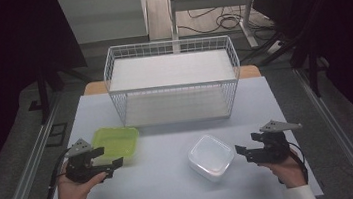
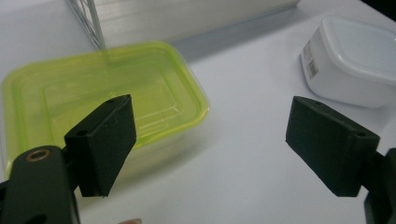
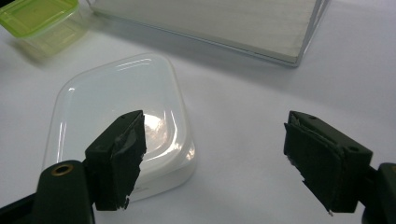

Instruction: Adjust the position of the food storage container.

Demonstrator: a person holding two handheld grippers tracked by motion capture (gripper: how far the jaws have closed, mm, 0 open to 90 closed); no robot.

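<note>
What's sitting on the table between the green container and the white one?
Nothing: in the high view, only bare table lies between the green container and the white container.

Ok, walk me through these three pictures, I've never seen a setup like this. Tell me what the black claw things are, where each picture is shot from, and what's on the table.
The black claws are hand-held tools: a person grips one in each hand. The left gripper and the right gripper each have two padded jaws, and both stand open, holding nothing.

The wide picture comes from a camera above the person, looking down on the pale grey table. The other two come from small cameras riding on the grippers, looking out between their jaws.

On the table lie a lime-green see-through plastic box with its lid on, close to the left gripper, and a white plastic box with a clear lid, close to the right gripper. Behind them stands a white wire basket rack with two shelves.
</note>
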